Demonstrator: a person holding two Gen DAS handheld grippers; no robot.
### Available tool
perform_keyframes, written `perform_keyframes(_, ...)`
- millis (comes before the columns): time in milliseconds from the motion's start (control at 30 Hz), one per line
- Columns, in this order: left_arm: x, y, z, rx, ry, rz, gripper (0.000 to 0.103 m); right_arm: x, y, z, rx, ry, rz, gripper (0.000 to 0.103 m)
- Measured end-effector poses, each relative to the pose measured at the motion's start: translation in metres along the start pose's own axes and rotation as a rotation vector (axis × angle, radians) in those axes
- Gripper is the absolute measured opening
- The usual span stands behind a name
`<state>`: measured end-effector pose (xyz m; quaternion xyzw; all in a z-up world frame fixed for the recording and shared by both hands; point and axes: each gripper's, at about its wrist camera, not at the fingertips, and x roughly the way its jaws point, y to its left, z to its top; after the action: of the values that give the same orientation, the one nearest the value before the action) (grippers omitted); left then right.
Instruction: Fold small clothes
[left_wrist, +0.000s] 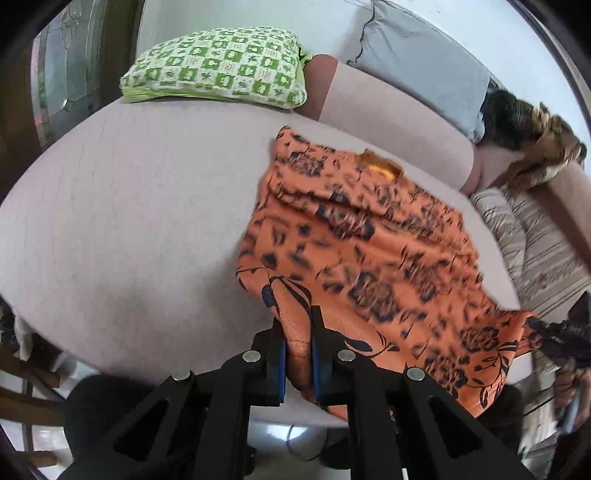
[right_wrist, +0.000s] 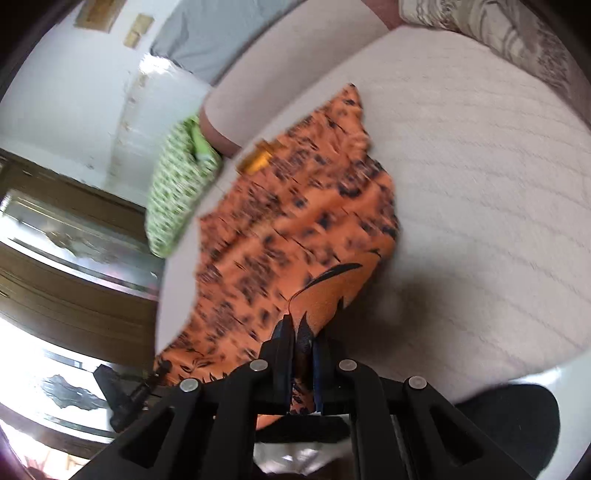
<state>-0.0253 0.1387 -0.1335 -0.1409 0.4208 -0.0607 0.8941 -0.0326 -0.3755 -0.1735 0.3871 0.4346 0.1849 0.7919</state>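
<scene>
An orange garment with a dark floral print (left_wrist: 362, 243) lies spread on the pale bed, its near edge lifted. My left gripper (left_wrist: 297, 332) is shut on its near left corner, cloth pinched between the blue pads. My right gripper (right_wrist: 301, 339) is shut on another near corner of the same garment (right_wrist: 295, 221), which stretches away toward the far side. The right gripper (left_wrist: 565, 332) also shows at the right edge of the left wrist view, holding the hem. A yellow label (left_wrist: 382, 168) shows at the garment's far edge.
A green checked pillow (left_wrist: 218, 70) lies at the bed's far left. A grey pillow (left_wrist: 421, 62) and a striped cushion (left_wrist: 543, 251) lie at the right. A furry brown item (left_wrist: 532, 140) sits behind. Pale bedsheet (left_wrist: 129, 206) spreads left of the garment. A wooden door (right_wrist: 74, 258) stands beyond the bed.
</scene>
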Motion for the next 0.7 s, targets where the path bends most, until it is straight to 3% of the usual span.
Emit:
perform_keyframes(133,0.017,-0.003,0.036,0.001,0.026,-0.009,0.011,0.011,0.008,0.034,0.02,-0.02,0.058,0.008)
perform_keyframes(267,0.016,-0.018,0.101,0.032,-0.067,-0.048,0.011,0.016,0.036,0.094,-0.022,-0.091,0.111,0.008)
perform_keyframes(367,0.038,-0.023,0.163,0.004,-0.141,-0.024,0.015,0.029,0.046,0.154,-0.009,-0.179,0.125,0.008)
perform_keyframes(400,0.047,-0.021,0.177,-0.011,-0.166,-0.016,0.027,0.038,0.045,0.172,-0.001,-0.2,0.126,0.01)
perform_keyframes(433,0.067,-0.019,0.193,-0.013,-0.184,0.006,0.06,0.053,0.042,0.193,-0.004,-0.211,0.103,0.012)
perform_keyframes(467,0.091,-0.016,0.206,-0.014,-0.172,0.062,0.078,0.075,0.035,0.212,-0.007,-0.199,0.064,0.018)
perform_keyframes(500,0.118,-0.013,0.215,-0.012,-0.154,0.118,0.088,0.091,0.026,0.222,0.014,-0.195,0.023,0.023)
perform_keyframes(567,0.167,0.0,0.221,0.015,-0.111,0.187,0.088,0.124,0.007,0.229,0.019,-0.187,-0.137,0.081)
perform_keyframes(633,0.184,0.019,0.213,-0.02,-0.067,0.244,0.087,0.131,-0.004,0.214,0.002,-0.205,-0.187,0.08)
perform_keyframes(700,0.17,0.031,0.197,-0.028,-0.112,0.213,0.087,0.126,-0.008,0.195,-0.038,-0.198,-0.212,0.08)
